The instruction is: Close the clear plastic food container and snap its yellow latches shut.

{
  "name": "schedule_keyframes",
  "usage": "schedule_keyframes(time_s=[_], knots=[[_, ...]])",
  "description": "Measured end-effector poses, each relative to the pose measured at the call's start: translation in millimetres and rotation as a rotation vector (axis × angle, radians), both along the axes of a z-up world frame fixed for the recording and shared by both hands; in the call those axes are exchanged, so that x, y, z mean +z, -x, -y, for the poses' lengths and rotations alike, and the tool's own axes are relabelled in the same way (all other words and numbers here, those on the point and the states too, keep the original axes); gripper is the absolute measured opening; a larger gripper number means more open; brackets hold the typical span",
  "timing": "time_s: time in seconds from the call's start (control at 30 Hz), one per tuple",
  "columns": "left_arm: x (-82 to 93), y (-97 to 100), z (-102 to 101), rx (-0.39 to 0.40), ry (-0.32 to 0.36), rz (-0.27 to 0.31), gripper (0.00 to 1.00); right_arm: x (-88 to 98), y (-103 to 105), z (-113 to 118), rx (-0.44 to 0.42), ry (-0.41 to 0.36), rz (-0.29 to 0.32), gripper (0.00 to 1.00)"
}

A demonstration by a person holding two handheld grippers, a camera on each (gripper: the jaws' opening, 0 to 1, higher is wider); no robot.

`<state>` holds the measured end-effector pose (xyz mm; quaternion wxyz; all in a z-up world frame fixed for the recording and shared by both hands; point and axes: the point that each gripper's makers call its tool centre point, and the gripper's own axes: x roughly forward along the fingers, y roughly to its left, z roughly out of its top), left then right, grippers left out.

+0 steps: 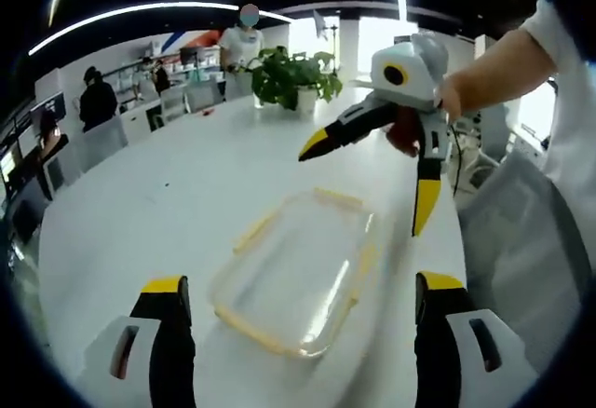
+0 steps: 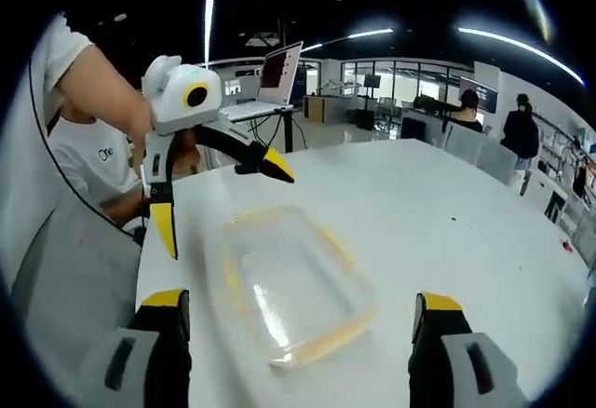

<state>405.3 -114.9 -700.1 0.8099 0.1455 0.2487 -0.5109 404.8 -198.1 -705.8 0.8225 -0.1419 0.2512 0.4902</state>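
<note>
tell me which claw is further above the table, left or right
The right claw: in the left gripper view it hangs open in the air above the clear container, yellow tips spread, while the left claw sits low by the white table.

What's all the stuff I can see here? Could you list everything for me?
Food container: one, clear with yellow latches, lid on, lying on the table between the two grippers.
Table: one, white, large, under the container.
Potted plant: one, green in a white pot, far side of the table in the left gripper view.
Laptop: one, open, on a desk behind the table in the right gripper view.
Office chair: one, grey, beside the table.
Other people: several, in the background.
Right gripper: one, white with yellow-tipped black jaws, open, held above the container's far side.
Left gripper: one, same colours, open, above the container.
Person's arm: bare, white sleeve, holding the right gripper.
</note>
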Motion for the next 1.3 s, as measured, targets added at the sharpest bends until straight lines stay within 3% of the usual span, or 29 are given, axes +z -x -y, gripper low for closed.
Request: schedule_keyframes(time_s=[0.33, 0.87, 1.3], knots=[[19.3, 19.0, 6, 0.01, 0.032, 0.028, 0.99, 12.3, 20, 0, -0.011, -0.035, 0.014, 0.99], [26.9, 46.6, 16, -0.001, 0.054, 0.044, 0.97, 23.3, 49, 8, -0.032, -0.072, 0.018, 0.96], [34.4, 69.7, 4, 0.035, 0.072, 0.057, 0.94, 44.1, 71, 22, -0.102, -0.156, 0.014, 0.99]])
